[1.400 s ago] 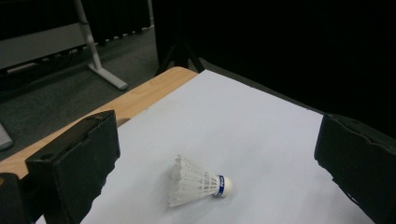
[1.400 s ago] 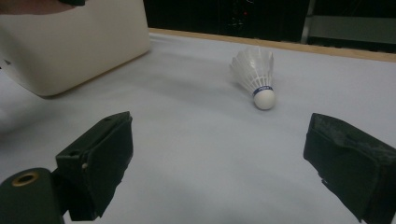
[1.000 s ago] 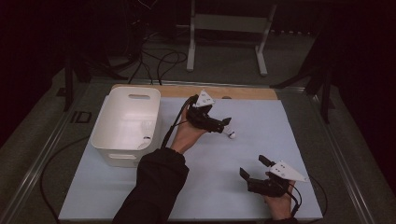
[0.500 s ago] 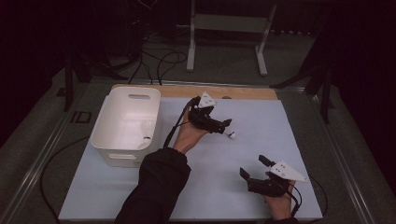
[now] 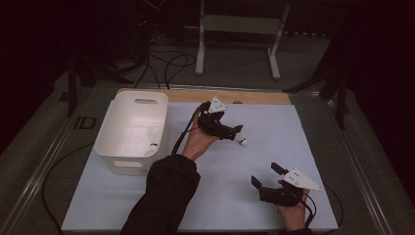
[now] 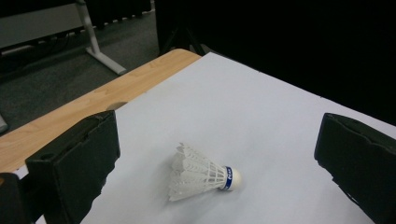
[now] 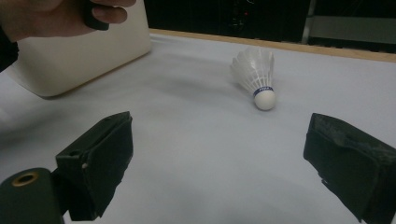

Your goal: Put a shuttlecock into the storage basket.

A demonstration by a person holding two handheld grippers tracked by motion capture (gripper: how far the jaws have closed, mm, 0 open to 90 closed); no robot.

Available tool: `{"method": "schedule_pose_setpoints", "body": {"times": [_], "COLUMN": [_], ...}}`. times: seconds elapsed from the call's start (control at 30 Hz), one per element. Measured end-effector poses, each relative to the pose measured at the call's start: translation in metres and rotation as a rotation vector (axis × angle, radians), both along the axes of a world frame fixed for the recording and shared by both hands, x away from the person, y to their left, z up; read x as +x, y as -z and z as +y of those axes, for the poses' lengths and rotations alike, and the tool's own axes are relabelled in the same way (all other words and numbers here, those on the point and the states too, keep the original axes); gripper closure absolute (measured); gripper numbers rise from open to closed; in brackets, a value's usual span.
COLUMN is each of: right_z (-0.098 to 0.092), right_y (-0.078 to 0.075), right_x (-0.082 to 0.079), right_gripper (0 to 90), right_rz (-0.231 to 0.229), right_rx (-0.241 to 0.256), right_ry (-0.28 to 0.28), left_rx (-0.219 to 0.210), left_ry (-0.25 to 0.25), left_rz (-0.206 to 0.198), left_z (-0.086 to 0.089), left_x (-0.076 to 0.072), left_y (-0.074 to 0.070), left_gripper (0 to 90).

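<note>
A white feather shuttlecock [image 5: 241,142] [image 6: 201,175] [image 7: 257,74] with a blue band at its cork lies on its side on the pale blue sheet [image 5: 274,127], right of centre. My left gripper [image 5: 231,131] [image 6: 217,140] hovers just left of it, open, and the shuttlecock lies on the sheet between and just beyond the wide-spread jaws. My right gripper [image 5: 266,175] [image 7: 219,140] is open near the sheet's front right, pointing toward the shuttlecock from some way off, with nothing between its fingers.
A white plastic bin [image 5: 132,129] [image 7: 79,56] stands at the left of the sheet, with small pale shapes inside that I cannot make out. A wooden strip [image 5: 205,95] [image 6: 84,112] edges the far side. Cables trail off the table's left.
My left gripper has edged slightly right toward the shuttlecock. The right gripper and the shuttlecock have stayed in place.
</note>
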State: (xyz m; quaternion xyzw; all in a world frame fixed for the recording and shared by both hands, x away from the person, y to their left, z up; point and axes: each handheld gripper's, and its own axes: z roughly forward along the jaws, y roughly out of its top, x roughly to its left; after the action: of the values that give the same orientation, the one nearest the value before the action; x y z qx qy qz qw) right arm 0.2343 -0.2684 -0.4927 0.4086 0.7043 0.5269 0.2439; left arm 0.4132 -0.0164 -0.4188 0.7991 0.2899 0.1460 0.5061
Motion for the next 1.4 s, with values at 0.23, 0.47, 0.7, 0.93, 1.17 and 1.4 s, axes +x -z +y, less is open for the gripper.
{"method": "schedule_pose_setpoints", "body": {"times": [0.23,0.47,0.7,0.93,1.17,1.4], "right_z": [0.0,0.0,-0.001,-0.001,-0.001,-0.001], "right_y": [0.0,0.0,0.0,0.0,0.0,0.0], "right_x": [0.0,0.0,0.0,0.0,0.0,0.0], "right_gripper": [8.1,8.1,8.1,8.1,8.1,8.1], "right_rz": [0.002,0.0,0.001,-0.001,0.0,-0.001], "right_rx": [0.001,0.001,0.0,-0.001,-0.001,-0.002], "right_ry": [0.001,0.002,0.001,0.003,0.002,0.001], "left_rx": [0.019,0.018,0.025,0.036,0.044,0.046], "left_ry": [0.006,0.006,0.003,0.006,-0.002,-0.003], "left_rz": [0.001,0.003,0.006,0.013,0.019,0.023], "left_z": [-0.003,-0.004,-0.002,-0.004,-0.003,-0.003], "left_x": [0.001,0.003,0.005,0.008,0.011,0.012], "left_y": [0.005,0.007,0.01,0.015,0.018,0.021], "left_gripper": [1.0,1.0,1.0,1.0,1.0,1.0]}}
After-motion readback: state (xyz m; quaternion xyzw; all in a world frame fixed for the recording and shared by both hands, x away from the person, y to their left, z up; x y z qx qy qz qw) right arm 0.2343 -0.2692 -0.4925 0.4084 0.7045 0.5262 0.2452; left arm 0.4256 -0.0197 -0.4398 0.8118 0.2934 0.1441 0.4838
